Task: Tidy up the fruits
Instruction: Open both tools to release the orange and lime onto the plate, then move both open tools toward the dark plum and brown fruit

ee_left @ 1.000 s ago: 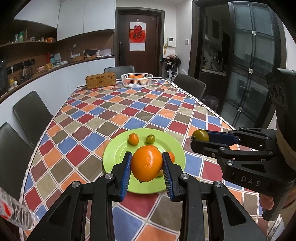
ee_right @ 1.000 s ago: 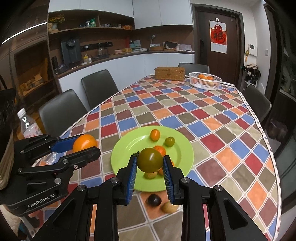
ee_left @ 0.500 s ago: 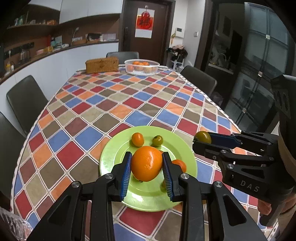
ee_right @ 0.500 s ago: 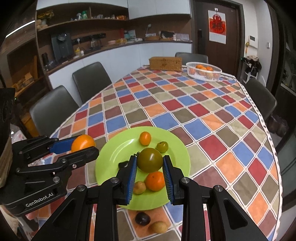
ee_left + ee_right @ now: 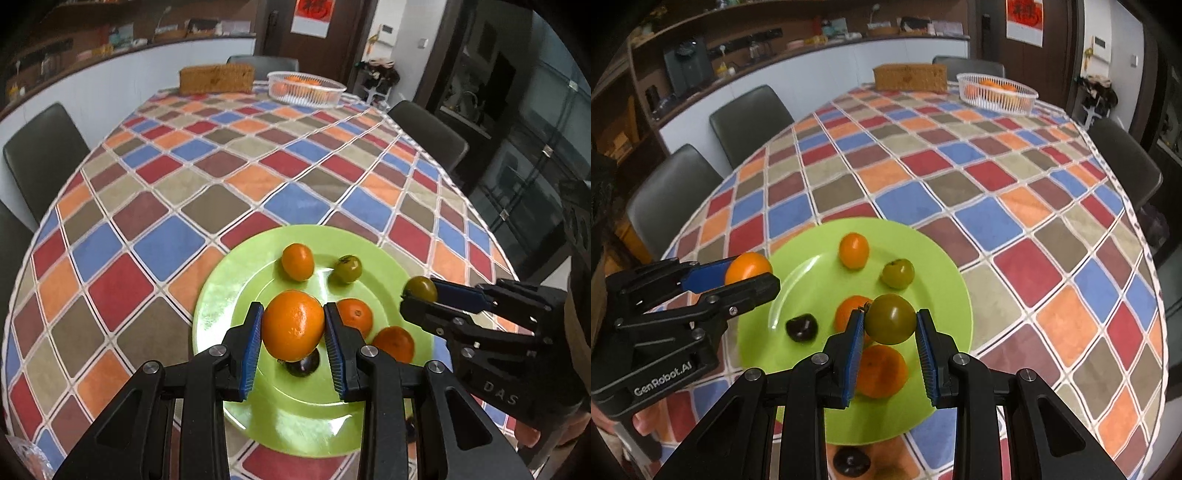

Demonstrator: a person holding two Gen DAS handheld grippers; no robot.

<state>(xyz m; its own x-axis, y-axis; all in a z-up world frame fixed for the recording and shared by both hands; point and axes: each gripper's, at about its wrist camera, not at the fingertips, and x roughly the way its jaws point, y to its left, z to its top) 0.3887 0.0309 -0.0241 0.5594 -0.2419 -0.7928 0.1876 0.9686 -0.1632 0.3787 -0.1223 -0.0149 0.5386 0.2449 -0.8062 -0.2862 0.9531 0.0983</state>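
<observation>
Left wrist: left gripper (image 5: 293, 325) pinching orange (image 5: 293, 325), right gripper (image 5: 890, 319) pinching green tomato (image 5: 890, 319); both now lower, over green plate (image 5: 229, 295), ready to set down.

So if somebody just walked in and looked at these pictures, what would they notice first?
Probably the bright green plate on the checkered tablecloth, with little orange, green and dark fruits on it. Right above it, the left claw squeezes a big orange and the right claw squeezes a green tomato. Far back on the table sits a white basket with more oranges inside.
</observation>
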